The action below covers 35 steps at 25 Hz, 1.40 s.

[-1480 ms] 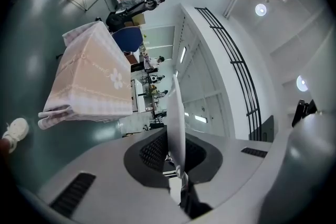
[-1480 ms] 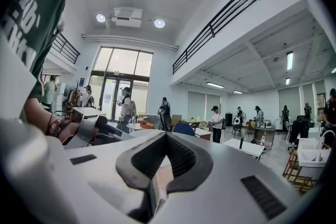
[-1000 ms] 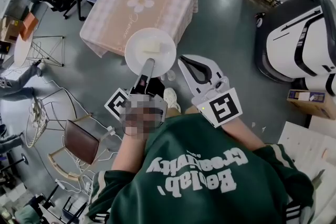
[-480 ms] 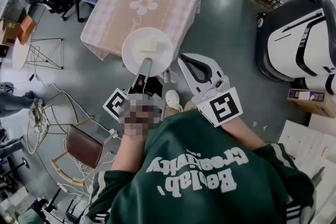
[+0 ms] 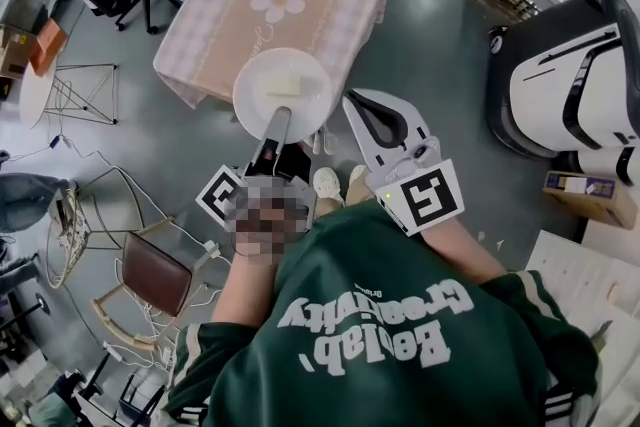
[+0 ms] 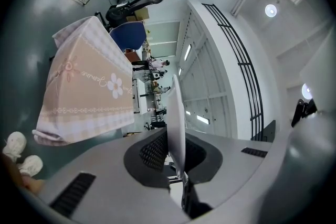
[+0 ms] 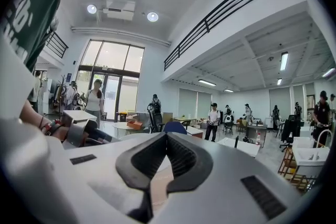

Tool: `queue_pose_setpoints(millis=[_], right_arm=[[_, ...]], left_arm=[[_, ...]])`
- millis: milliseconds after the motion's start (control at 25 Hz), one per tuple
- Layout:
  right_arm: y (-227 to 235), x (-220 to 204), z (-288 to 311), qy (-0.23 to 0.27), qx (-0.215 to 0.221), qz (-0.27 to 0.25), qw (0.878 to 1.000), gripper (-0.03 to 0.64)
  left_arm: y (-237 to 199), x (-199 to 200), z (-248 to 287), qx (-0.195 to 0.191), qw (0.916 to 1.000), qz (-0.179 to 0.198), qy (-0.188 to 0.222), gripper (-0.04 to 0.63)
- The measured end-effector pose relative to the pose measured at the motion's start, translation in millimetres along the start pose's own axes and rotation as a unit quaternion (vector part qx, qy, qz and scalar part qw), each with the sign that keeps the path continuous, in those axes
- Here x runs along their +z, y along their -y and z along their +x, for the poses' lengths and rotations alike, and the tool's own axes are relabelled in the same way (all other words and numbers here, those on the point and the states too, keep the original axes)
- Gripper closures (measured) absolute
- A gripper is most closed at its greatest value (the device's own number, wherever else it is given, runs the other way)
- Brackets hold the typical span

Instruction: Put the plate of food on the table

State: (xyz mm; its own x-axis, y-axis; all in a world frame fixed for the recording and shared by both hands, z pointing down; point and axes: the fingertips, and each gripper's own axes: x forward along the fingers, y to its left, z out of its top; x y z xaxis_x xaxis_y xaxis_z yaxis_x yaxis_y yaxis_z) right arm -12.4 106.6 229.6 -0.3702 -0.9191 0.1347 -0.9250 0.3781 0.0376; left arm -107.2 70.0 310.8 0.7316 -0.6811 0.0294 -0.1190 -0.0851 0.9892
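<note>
White plate [image 5: 312,101], level in the left gripper [image 5: 281,118], carries food [image 5: 283,86] lying crosswise.

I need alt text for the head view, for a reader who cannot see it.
The left claw grips the rim of a white plate of food, held near the edge of a table with a pink flowered cloth. The right claw, shut and empty, points alongside.

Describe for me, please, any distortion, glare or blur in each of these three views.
Head view: fisheye bows the grey floor and pink checked tablecloth; light even, sharp. Left gripper view: black round vignette, glaring ceiling lamp, white round plate sharp, edge-on. Right gripper view: tall bright windows washed out, spotlights flare.
</note>
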Motion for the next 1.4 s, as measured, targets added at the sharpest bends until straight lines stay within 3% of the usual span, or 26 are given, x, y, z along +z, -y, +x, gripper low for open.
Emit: queue_pose_setpoints(millis=[760, 1400], right_arm=[[-2.9, 8.0, 39.4, 0.009, 0.034, -0.008, 0.999, 0.601], [45.7, 7.0, 106.9, 0.023, 0.08, -0.003, 0.997, 0.601]], left_arm=[[-3.5, 23.2, 6.7, -0.001, 0.9997, -0.007, 0.025, 0.574], [-13.5, 62.6, 67.5, 0.014, 0.9977, 0.017, 0.064, 0.574]])
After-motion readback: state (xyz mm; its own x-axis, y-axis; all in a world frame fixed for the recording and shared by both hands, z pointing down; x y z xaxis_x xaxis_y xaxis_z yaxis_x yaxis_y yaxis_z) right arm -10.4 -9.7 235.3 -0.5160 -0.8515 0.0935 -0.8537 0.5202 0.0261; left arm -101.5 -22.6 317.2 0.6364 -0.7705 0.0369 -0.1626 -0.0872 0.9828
